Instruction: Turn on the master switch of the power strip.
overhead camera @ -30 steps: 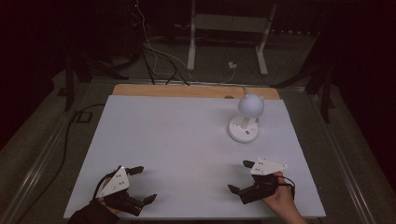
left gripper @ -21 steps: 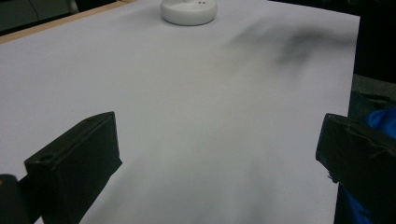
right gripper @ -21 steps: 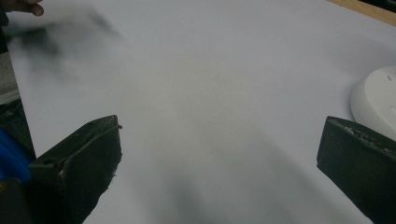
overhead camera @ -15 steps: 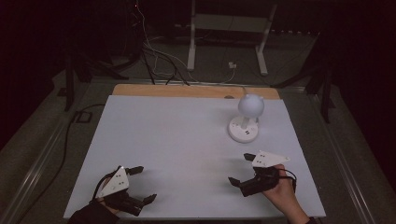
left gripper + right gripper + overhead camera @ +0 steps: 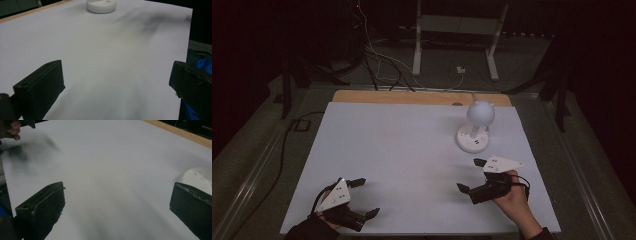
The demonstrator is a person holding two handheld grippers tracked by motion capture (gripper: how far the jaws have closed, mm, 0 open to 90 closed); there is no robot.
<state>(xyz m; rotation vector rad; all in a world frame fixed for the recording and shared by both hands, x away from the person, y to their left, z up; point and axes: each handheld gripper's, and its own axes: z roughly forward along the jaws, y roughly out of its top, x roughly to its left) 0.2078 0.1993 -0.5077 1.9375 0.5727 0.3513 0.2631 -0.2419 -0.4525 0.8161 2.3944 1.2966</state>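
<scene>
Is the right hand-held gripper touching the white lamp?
No, in the high view the right hand-held gripper sits apart from the white lamp, with bare white table between them.

two grippers (image 5: 357, 197) (image 5: 472, 175), one white lamp (image 5: 475, 127), one table (image 5: 402, 150).

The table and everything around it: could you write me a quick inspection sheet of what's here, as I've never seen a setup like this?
Surface: white sheet over a wooden board that shows along the far edge.
Job's things: small white lamp with a round head on a disc base, upright, far right.
Clutter: nothing seen.
Grippers: left gripper near the front left corner, jaws apart, empty; right gripper front right, jaws apart, empty, short of the lamp.
Cables: lamp's lead runs off the far edge; loose wires on the floor beyond.
Surroundings: dark room, a metal stand behind the table.
</scene>
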